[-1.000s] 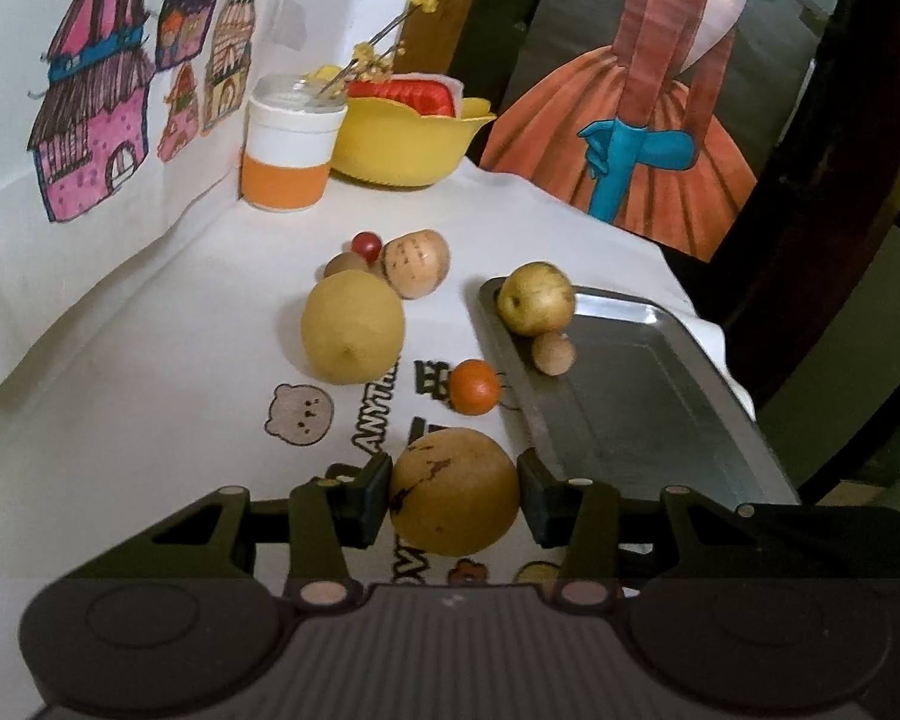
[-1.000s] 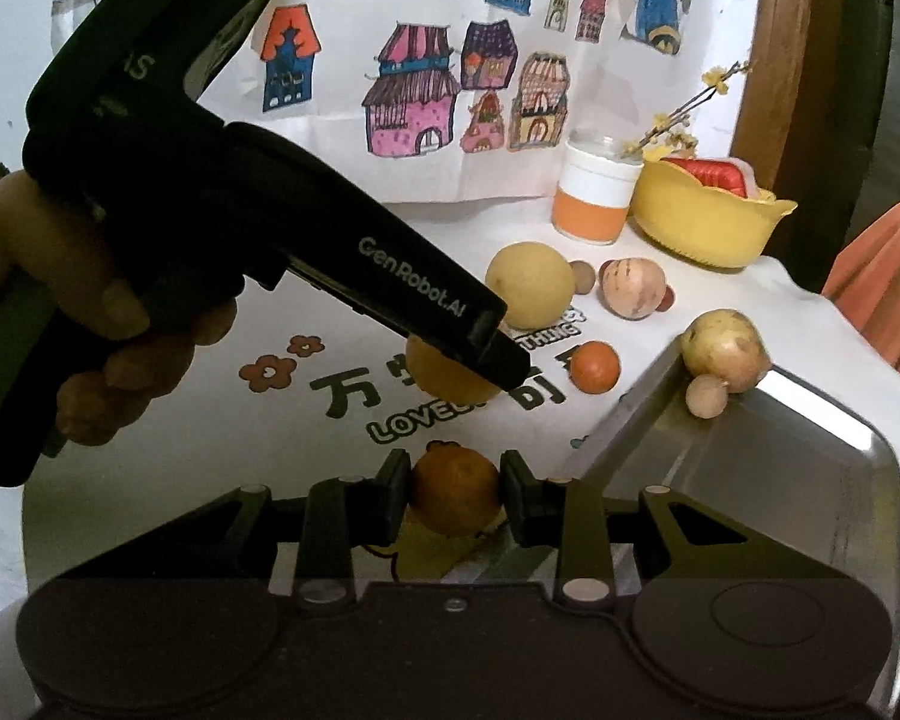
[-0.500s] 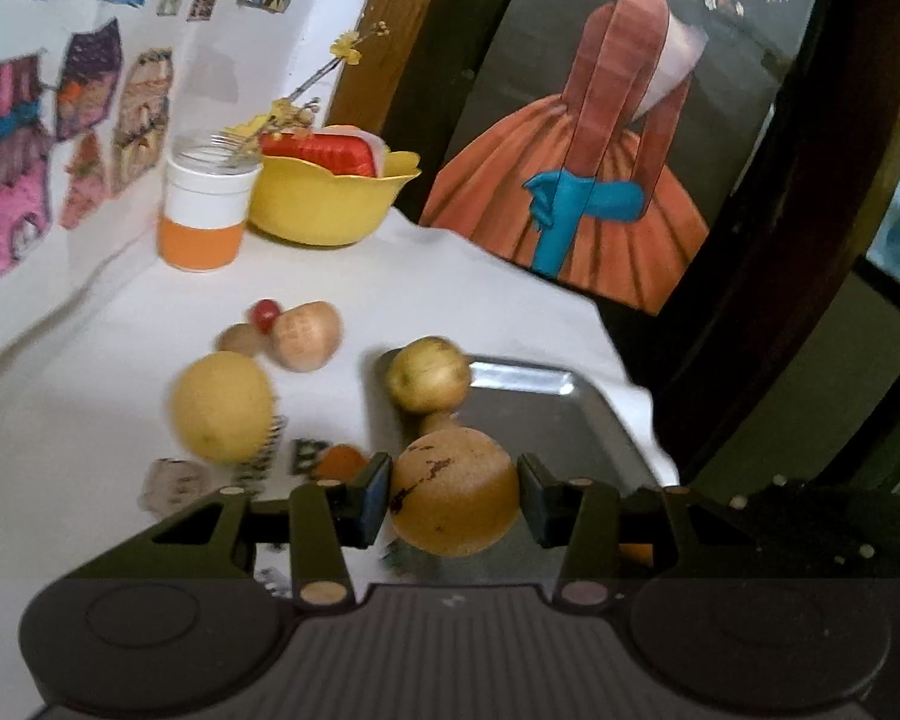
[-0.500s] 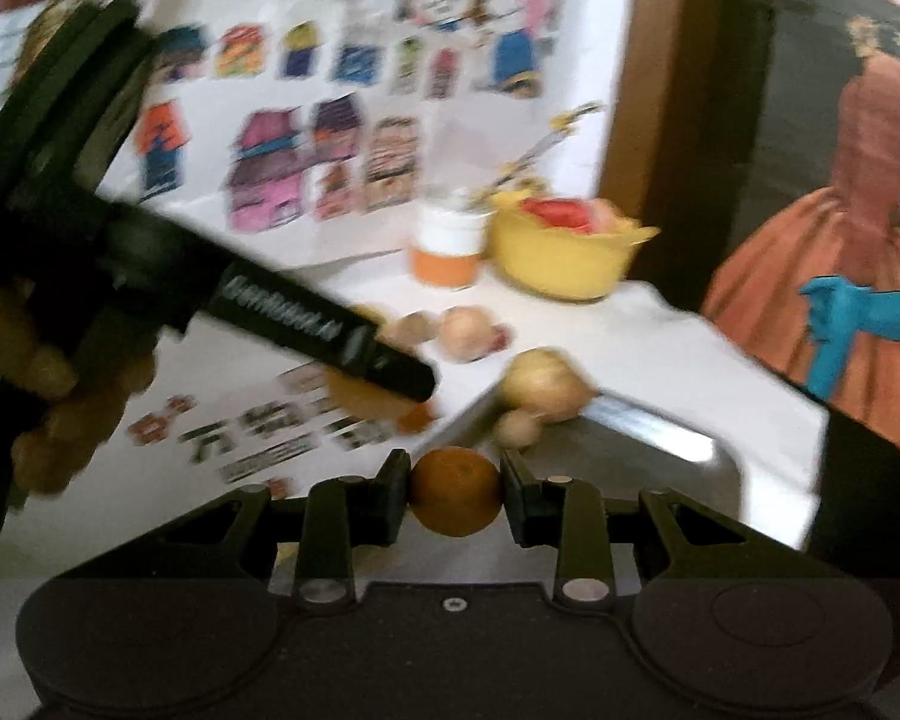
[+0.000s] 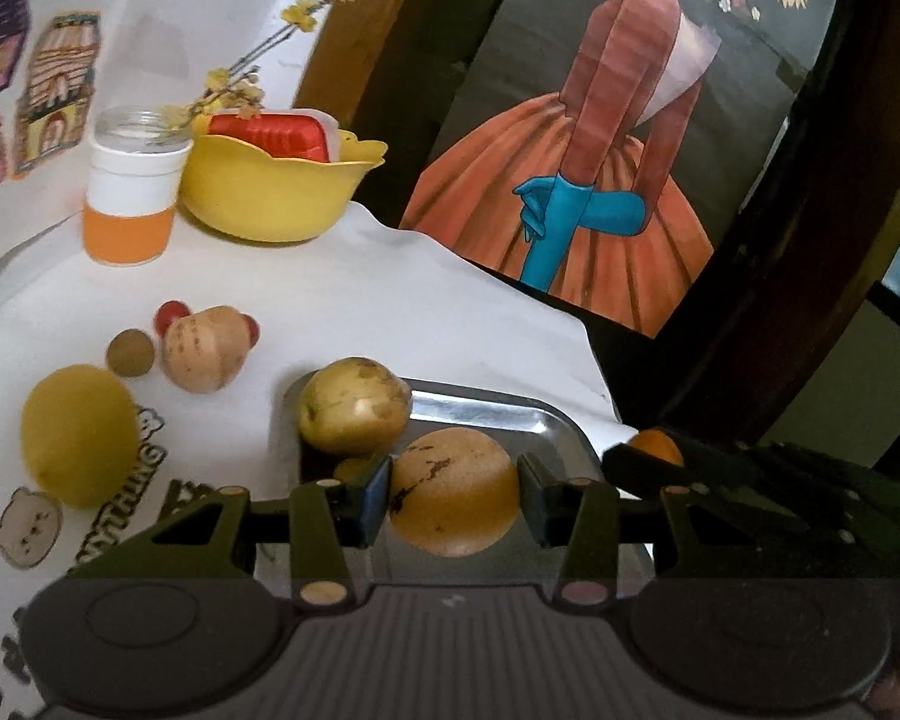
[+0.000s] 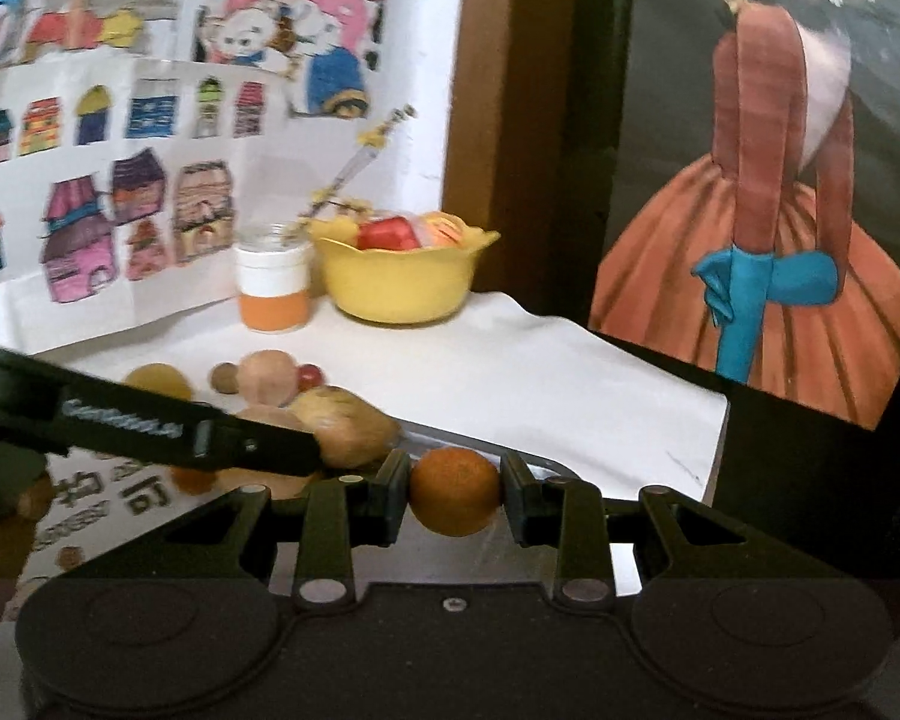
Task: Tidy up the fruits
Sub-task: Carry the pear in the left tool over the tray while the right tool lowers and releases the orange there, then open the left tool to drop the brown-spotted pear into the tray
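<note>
My left gripper [image 5: 453,492] is shut on a round tan fruit with dark marks [image 5: 453,492], held above the metal tray [image 5: 510,417]. A yellow-green apple-like fruit [image 5: 354,405] lies in the tray's far left corner. My right gripper [image 6: 455,498] is shut on a small orange [image 6: 455,498] over the tray [image 6: 546,465]. In the left wrist view the right gripper's orange [image 5: 654,444] shows at right. On the cloth lie a big yellow fruit [image 5: 78,435], a peach-coloured fruit [image 5: 204,348], a small brown ball [image 5: 129,353] and a red cherry [image 5: 171,313].
A yellow bowl [image 5: 270,204] with red contents and an orange-and-white jar [image 5: 129,222] stand at the back by the drawing-covered wall. The table's right edge drops off beside a painted panel [image 5: 600,180]. A hand [image 6: 6,516] holds the left gripper's body [image 6: 150,426].
Both grippers have swung right, carrying their fruits from over the cloth to over the tray. The small orange on the cloth is now hidden in the left wrist view.
</note>
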